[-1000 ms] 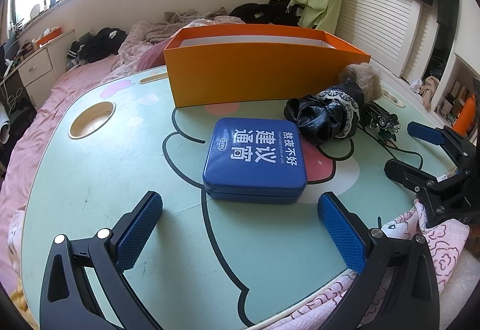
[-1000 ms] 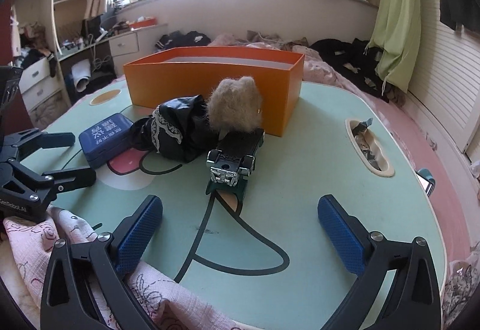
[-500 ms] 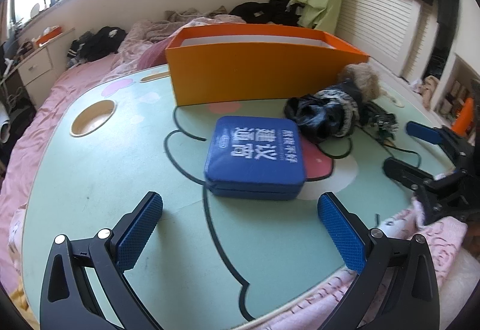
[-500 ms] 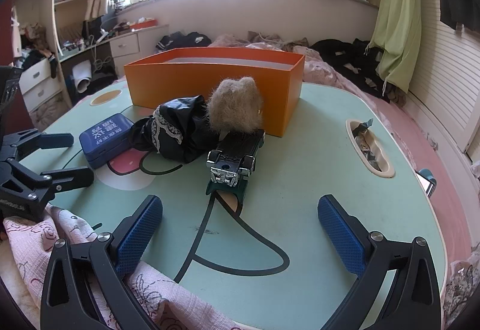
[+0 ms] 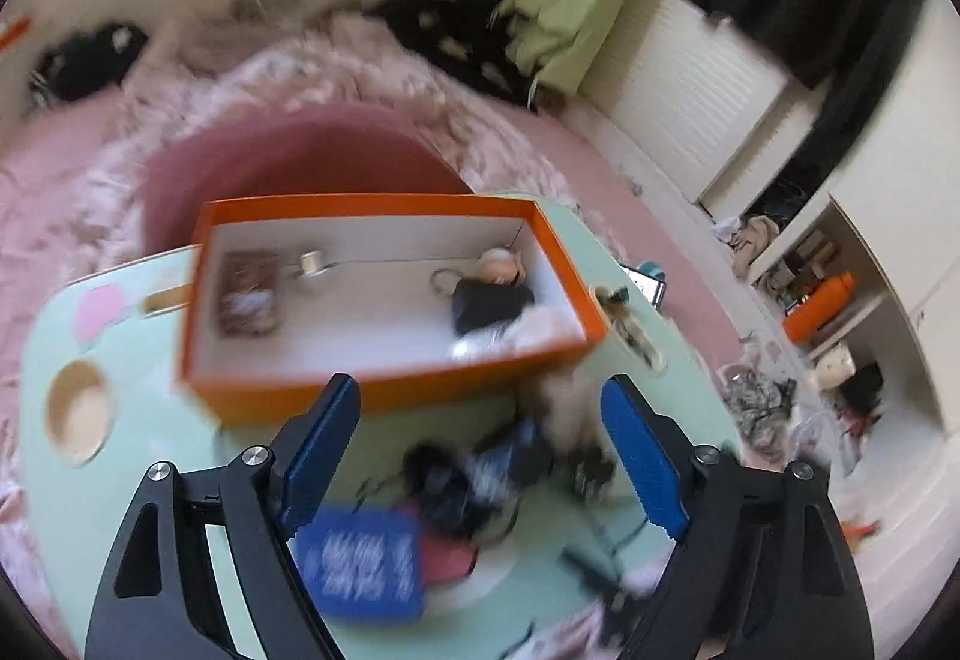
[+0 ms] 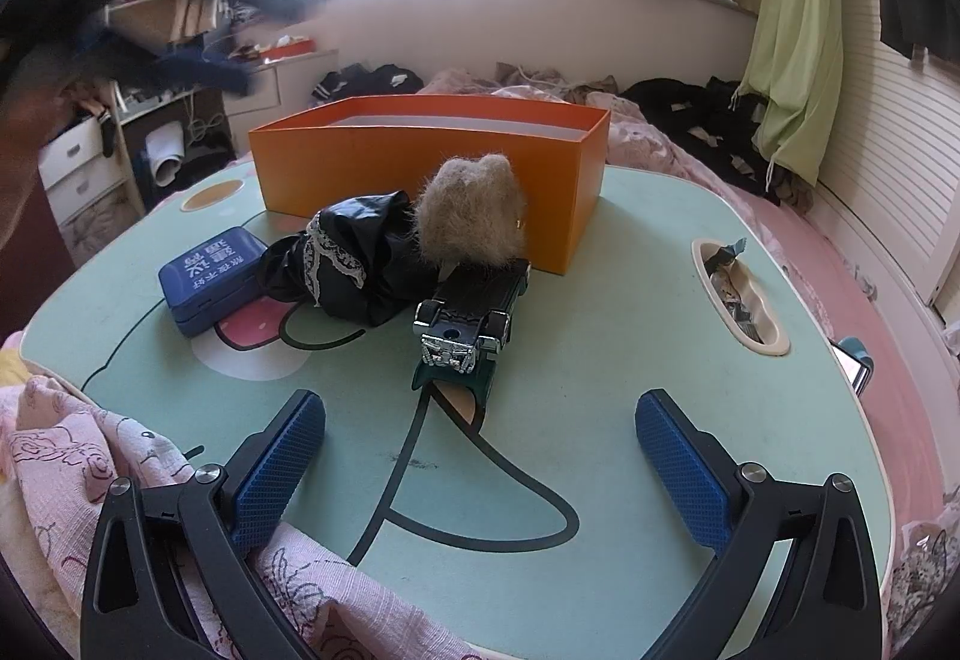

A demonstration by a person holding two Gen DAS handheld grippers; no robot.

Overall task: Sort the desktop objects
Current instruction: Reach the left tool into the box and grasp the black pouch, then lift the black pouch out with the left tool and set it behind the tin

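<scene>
My left gripper (image 5: 478,383) hangs in the air above the table, its jaws closing with nothing between them. The view is blurred. Below it lie a blue tin (image 5: 360,564), a black lace-trimmed garment (image 5: 456,486) and a furry tan tuft (image 5: 570,396). Past the fingertips stands the orange box (image 5: 372,204), holding a dark-clothed doll (image 5: 492,300) and small items. My right gripper (image 6: 478,408) rests open and empty low over the near table edge. Ahead of it are a toy car (image 6: 474,312), the tuft (image 6: 474,216), the garment (image 6: 354,258), the tin (image 6: 210,270) and the box (image 6: 420,168).
The mint-green table (image 6: 600,360) has a round cup hole (image 5: 78,411) at its left and a slot tray (image 6: 738,294) with scraps at its right. A pink quilt (image 6: 72,450) bunches at the near left edge. The left gripper shows as a dark blur (image 6: 198,66) at upper left.
My left gripper has risen and swung toward the orange box, so it now looks down into it, and its jaws stand narrower. The right gripper and the objects have not moved.
</scene>
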